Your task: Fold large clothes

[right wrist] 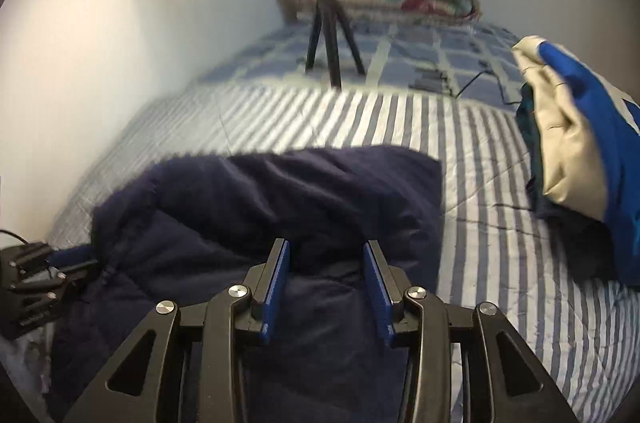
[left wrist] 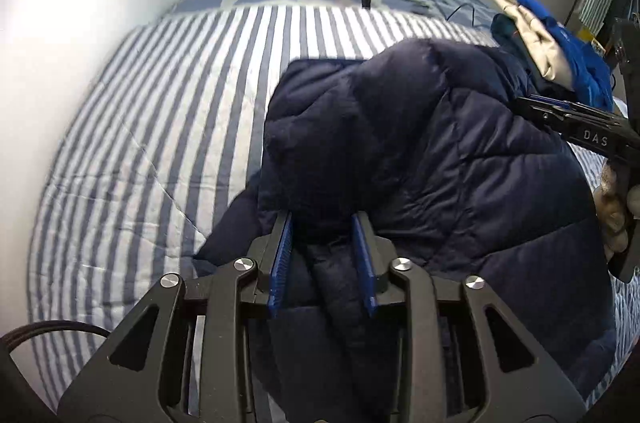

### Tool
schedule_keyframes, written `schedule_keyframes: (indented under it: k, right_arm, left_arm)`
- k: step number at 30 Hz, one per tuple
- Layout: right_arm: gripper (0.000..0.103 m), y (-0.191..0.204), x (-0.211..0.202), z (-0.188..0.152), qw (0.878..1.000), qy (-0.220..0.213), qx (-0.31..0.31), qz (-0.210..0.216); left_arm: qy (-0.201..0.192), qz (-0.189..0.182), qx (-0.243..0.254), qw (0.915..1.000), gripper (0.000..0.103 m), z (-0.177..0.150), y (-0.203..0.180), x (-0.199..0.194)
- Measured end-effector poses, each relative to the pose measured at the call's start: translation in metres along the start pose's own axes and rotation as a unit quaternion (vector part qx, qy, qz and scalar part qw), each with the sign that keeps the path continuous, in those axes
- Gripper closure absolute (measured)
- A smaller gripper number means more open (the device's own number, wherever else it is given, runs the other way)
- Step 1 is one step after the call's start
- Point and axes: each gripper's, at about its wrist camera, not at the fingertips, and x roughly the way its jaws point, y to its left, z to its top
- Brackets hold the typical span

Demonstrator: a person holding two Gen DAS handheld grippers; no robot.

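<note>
Two grippers, left [left wrist: 322,223] and right [right wrist: 327,251], jaws partly parted over a quilted navy puffer jacket [left wrist: 420,151] on the striped bed [left wrist: 160,111].

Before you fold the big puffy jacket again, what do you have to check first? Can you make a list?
1. Navy jacket on the striped bedspread: ok.
2. Left gripper has jacket fabric between its fingers: ok; firm pinch: cannot tell.
3. Right gripper gripping fabric: cannot tell.
4. Blue and cream garment lies apart from the jacket: ok.
5. Tripod stands farther up the bed, clear of the jacket: ok.
</note>
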Motion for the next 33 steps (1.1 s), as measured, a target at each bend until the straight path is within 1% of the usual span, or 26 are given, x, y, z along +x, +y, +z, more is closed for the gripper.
schedule_keyframes:
  k: [2, 3, 5, 6, 7, 8, 9, 10, 11, 12, 13, 14, 16, 18, 21, 23, 26, 27, 29, 31, 33]
  right_arm:
    - [0.062, 0.004, 0.012, -0.001, 1.0, 0.023, -0.005, -0.002]
    - [0.062, 0.005, 0.014, -0.001, 0.999, 0.029, -0.013, -0.009]
    - [0.062, 0.006, 0.006, 0.002, 0.999, 0.029, -0.026, -0.019]
    - [0.063, 0.005, -0.006, 0.003, 0.999, 0.021, -0.029, -0.016]
    - [0.06, 0.003, -0.015, 0.002, 1.0, 0.011, -0.027, -0.008]
    - [0.051, -0.001, -0.024, 0.0, 1.0, 0.002, -0.025, -0.001]
    - [0.045, -0.007, -0.04, -0.005, 1.0, -0.011, -0.021, 0.014]
    - [0.032, -0.012, -0.05, -0.009, 0.999, -0.02, -0.019, 0.029]
    - [0.021, -0.018, -0.063, -0.016, 0.998, -0.029, -0.016, 0.053]
    - [0.016, -0.025, -0.073, -0.024, 0.996, -0.034, -0.012, 0.075]
    - [0.01, -0.031, -0.08, -0.029, 0.995, -0.036, -0.008, 0.088]
    - [0.008, -0.035, -0.085, -0.035, 0.995, -0.033, -0.001, 0.096]
    - [0.004, -0.049, -0.092, -0.05, 0.993, -0.021, 0.025, 0.117]
    - [0.004, -0.062, -0.095, -0.064, 0.989, -0.013, 0.055, 0.138]
    - [0.004, -0.082, -0.092, -0.086, 0.982, -0.003, 0.092, 0.162]
    - [0.004, -0.092, -0.088, -0.099, 0.979, 0.004, 0.111, 0.172]
    - [0.004, -0.101, -0.08, -0.114, 0.972, 0.016, 0.138, 0.191]
    - [0.004, -0.104, -0.078, -0.119, 0.969, 0.016, 0.147, 0.198]
    - [0.004, -0.108, -0.075, -0.123, 0.966, 0.014, 0.154, 0.209]
    - [0.004, -0.11, -0.072, -0.126, 0.962, 0.015, 0.157, 0.222]
    - [0.004, -0.111, -0.067, -0.127, 0.959, 0.019, 0.16, 0.234]
  left_arm:
    - [0.005, 0.001, 0.005, 1.0, 0.068, 0.001, 0.0, 0.005]
    - [0.008, -0.006, 0.001, 1.0, 0.068, 0.003, 0.002, 0.004]
    - [0.012, -0.023, -0.009, 0.9996, 0.067, 0.006, 0.01, -0.004]
    - [0.013, -0.039, -0.014, 0.9991, 0.065, 0.008, 0.017, -0.011]
    - [0.013, -0.058, -0.021, 0.998, 0.056, 0.009, 0.025, -0.018]
    - [0.013, -0.073, -0.031, 0.9968, 0.042, 0.009, 0.034, -0.025]
    - [0.013, -0.09, -0.043, 0.9949, 0.035, 0.009, 0.042, -0.031]
    - [0.014, -0.12, -0.065, 0.9905, 0.025, 0.009, 0.056, -0.038]
    - [0.016, -0.144, -0.081, 0.9862, 0.023, 0.008, 0.067, -0.043]
    - [0.023, -0.168, -0.102, 0.9802, 0.022, 0.007, 0.08, -0.046]
    - [0.03, -0.184, -0.12, 0.9752, 0.021, 0.005, 0.091, -0.048]
    - [0.035, -0.194, -0.134, 0.9711, 0.02, 0.005, 0.1, -0.048]
    - [0.049, -0.217, -0.168, 0.9604, 0.02, 0.001, 0.116, -0.044]
    - [0.071, -0.243, -0.201, 0.9463, 0.02, -0.007, 0.128, -0.034]
    - [0.09, -0.27, -0.231, 0.9305, 0.02, -0.02, 0.136, -0.021]
    - [0.096, -0.281, -0.243, 0.9235, 0.02, -0.025, 0.137, -0.014]
    - [0.102, -0.302, -0.263, 0.9105, 0.02, -0.033, 0.14, -0.007]
    - [0.102, -0.312, -0.273, 0.9046, 0.02, -0.035, 0.141, -0.005]
    - [0.101, -0.326, -0.284, 0.8962, 0.02, -0.04, 0.146, -0.002]
    - [0.105, -0.337, -0.291, 0.889, 0.02, -0.044, 0.147, 0.003]
    - [0.11, -0.347, -0.29, 0.8851, 0.02, -0.046, 0.146, 0.007]
